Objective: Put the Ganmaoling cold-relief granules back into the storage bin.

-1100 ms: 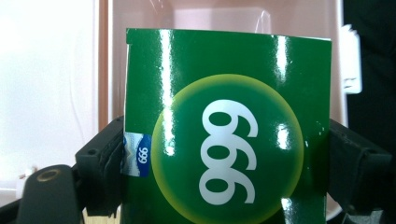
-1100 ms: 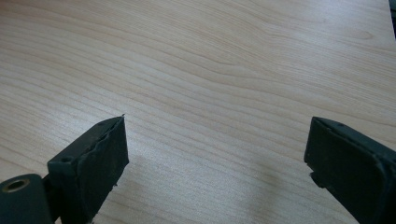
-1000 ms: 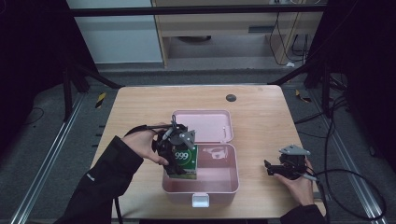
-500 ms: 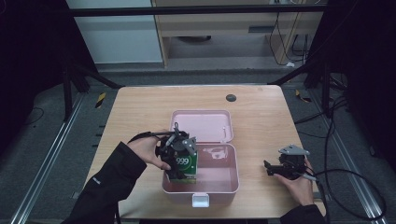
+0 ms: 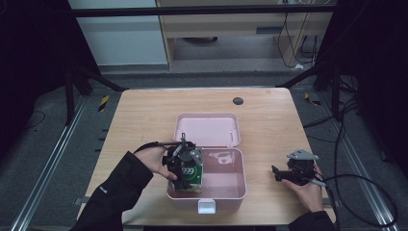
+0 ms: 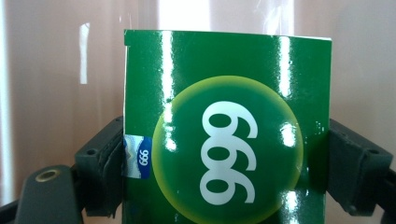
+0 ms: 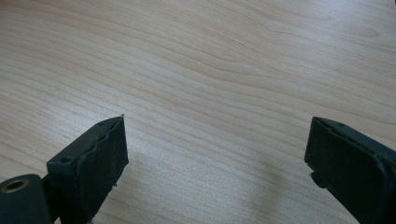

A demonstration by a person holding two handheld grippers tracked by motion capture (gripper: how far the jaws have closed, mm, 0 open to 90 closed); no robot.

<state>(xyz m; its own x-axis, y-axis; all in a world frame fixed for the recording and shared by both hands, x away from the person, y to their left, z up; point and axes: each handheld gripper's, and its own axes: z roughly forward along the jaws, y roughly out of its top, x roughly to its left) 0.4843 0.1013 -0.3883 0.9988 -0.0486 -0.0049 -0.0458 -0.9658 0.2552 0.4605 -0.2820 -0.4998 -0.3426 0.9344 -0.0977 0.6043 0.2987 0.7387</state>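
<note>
A green box [image 5: 191, 176] printed with a white "999" in a yellow-ringed circle stands in the left part of an open pink case [image 5: 232, 191]. My left gripper [image 5: 185, 167] is shut on it; the left gripper view has the green box [image 6: 229, 135] pinched between both black jaws against the case's pink wall. My right gripper [image 5: 280, 174] rests low over the bare wood to the right of the case, pointing left. The right gripper [image 7: 215, 158] is open in its own view, with only table between its jaws.
The case's lid [image 5: 208, 130] lies open toward the back of the wooden table [image 5: 144, 120]. A white latch [image 5: 207, 207] sticks out at the case's front. A dark round cap [image 5: 237, 101] sits at the far side. Cables trail off the right edge.
The left gripper has carried the green box slightly forward and down into the case's left side. The right gripper has stayed put.
</note>
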